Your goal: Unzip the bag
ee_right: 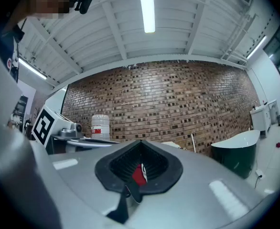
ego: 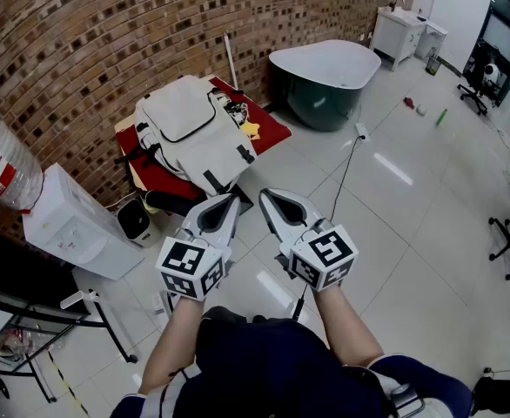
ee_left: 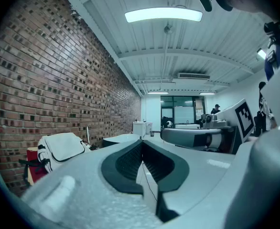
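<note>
Bag: the white backpack (ego: 194,133) is lying flat, front panel up, on a low red-covered table (ego: 272,129) against the brick wall (ego: 81,33). A dark zipper line is curving round its upper pocket (too small here to tell whether any of it is already parted).
Left gripper: the left gripper (ego: 234,198) is pointing level toward the bag. Its 2 jaws are pressing together on nothing.
Right gripper: the right gripper (ego: 265,192) is riding just beside the left one, jaws likewise meeting at the tips and empty. The red sliver showing through the gap behind its tips is the far-off table cover, not something held.
Distance: both grippers are hanging well apart from the bag, with bare floor tiles between.
Why held so: the person is probably carrying the 2 tools closed and side by side because there is nothing in reach to grasp.
Stage: the unzipping is not yet starting.
Next move: it is calling for closing the distance and opening the jaws. Then 1 gripper would be pinching the pull tab while the other steadies the fabric.
Risk: the soft bag may be sliding on the cloth when pulled.
</note>
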A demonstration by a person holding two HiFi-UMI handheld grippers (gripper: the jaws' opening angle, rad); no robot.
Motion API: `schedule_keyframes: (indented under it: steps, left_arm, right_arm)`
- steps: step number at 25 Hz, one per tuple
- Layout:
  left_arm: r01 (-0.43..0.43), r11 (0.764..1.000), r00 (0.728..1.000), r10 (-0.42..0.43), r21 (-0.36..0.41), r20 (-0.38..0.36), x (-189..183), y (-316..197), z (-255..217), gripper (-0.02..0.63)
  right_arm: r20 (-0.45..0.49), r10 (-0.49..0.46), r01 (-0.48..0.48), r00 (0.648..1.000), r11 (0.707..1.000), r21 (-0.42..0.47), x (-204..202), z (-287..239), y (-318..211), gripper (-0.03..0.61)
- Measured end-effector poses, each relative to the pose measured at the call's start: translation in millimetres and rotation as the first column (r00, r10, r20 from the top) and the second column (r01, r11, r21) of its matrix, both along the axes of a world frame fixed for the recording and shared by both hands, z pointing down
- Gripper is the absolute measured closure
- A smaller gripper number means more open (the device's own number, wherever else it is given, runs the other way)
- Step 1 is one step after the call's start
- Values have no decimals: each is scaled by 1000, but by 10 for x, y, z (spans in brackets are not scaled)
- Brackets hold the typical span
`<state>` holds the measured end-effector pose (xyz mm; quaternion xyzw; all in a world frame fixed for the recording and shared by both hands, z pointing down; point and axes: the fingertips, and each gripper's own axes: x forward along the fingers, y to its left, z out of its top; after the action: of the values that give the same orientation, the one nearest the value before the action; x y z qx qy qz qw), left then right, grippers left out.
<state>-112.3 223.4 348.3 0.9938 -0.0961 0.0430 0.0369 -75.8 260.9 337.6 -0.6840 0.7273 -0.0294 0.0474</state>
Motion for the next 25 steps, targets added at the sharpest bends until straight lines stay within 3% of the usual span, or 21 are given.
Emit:
schedule_keyframes:
  steps: [6,11,25]
  left_arm:
    - [8,1000,1000,-7,13,-9,89,-291,-13,612]
    - [34,999,999,-35,-19,-17,177,-649,86,613]
    - [112,990,994,-111,-86,10,658,-2160,489,612]
  right_arm:
    - [-24,7,-7,1000,1000,-6,139,-23,-272,574]
    - [-40,-12,12,999,1000,-18,255,17,-580,572]
    - [-54,-39,33,998,994,-106,865,262,-1974,574]
